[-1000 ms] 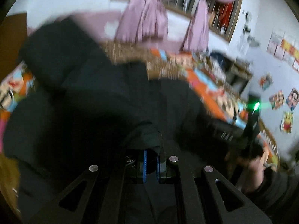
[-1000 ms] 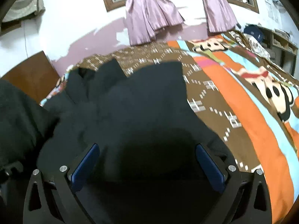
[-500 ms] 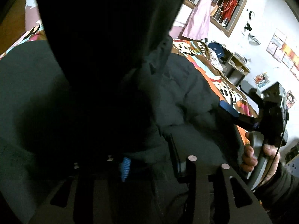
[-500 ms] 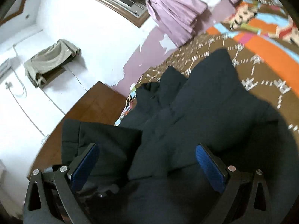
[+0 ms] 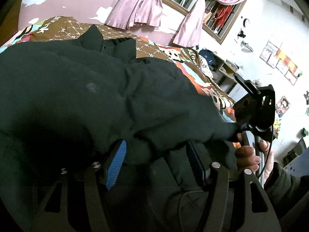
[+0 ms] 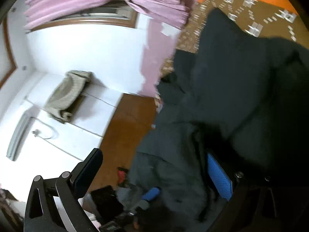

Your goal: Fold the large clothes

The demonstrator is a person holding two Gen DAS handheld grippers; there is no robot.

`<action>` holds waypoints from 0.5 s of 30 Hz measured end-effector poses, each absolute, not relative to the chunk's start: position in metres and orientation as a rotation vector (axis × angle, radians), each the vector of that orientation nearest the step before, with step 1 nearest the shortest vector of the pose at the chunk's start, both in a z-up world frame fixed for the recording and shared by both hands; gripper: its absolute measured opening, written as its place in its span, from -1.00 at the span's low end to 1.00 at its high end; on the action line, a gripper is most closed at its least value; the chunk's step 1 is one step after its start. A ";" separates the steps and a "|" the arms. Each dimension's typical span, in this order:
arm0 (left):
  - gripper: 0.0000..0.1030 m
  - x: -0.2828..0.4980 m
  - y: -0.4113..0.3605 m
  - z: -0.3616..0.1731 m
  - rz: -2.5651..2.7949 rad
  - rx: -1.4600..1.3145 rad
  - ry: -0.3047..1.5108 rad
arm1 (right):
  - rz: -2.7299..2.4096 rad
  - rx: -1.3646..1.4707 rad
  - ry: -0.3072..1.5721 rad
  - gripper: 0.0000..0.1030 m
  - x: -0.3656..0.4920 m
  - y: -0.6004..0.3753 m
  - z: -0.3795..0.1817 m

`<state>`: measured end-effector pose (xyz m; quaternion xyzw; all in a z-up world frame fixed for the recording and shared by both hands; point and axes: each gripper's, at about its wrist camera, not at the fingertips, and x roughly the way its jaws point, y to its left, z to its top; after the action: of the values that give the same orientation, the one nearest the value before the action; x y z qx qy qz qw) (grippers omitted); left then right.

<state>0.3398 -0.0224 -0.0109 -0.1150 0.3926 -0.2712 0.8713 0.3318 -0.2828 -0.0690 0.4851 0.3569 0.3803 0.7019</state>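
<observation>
Jaws of the left gripper (image 5: 156, 162) are opening, with a soft fold of the one black coat (image 5: 100, 89) bulging between the two blue ribbed pads but no longer pinched. Jaws of the right gripper (image 6: 154, 176) stand spread wide; coat cloth drapes against the right-hand blue pad, while the other finger is bare in front of the wall, so nothing is clamped. In the left view the person's right hand (image 5: 249, 154) wraps the right gripper's handle at the coat's right edge.

One coat is in sight: thick, matte, padded, with shallow puckers and seams, lying in a broad rumpled heap over most of the bed (image 5: 63, 29), its pointed parts reaching toward the bed's far edge by the wall. One quilt covers the bed, brown with white dotted marks, with orange and blue cartoon panels toward the right edge. Two glossy mauve curtains (image 5: 139, 7) hang knotted at the barred window. One grey-green knit garment (image 6: 67, 92) droops from a wall shelf in the right view, which is blurred.
</observation>
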 end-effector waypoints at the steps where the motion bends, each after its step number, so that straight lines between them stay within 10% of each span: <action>1: 0.13 0.341 -0.017 -0.013 -0.565 -0.249 0.824 | 0.839 1.071 0.801 1.00 0.332 -0.282 -0.069; 6: 0.13 0.331 0.013 -0.023 -0.561 -0.273 0.816 | 0.733 0.871 0.888 0.70 0.332 -0.263 -0.063; 11: 0.13 0.284 0.031 -0.019 -0.520 -0.287 0.764 | 0.575 0.770 0.959 -0.57 0.332 -0.258 -0.071; 15: 0.21 0.273 0.047 -0.008 -0.467 -0.314 0.713 | 0.563 0.761 0.912 -0.86 0.326 -0.265 -0.062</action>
<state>0.2730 0.0473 -0.0080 -0.1516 0.3444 -0.2254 0.8987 0.3260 -0.2646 -0.0622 0.3537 0.4239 0.2615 0.7917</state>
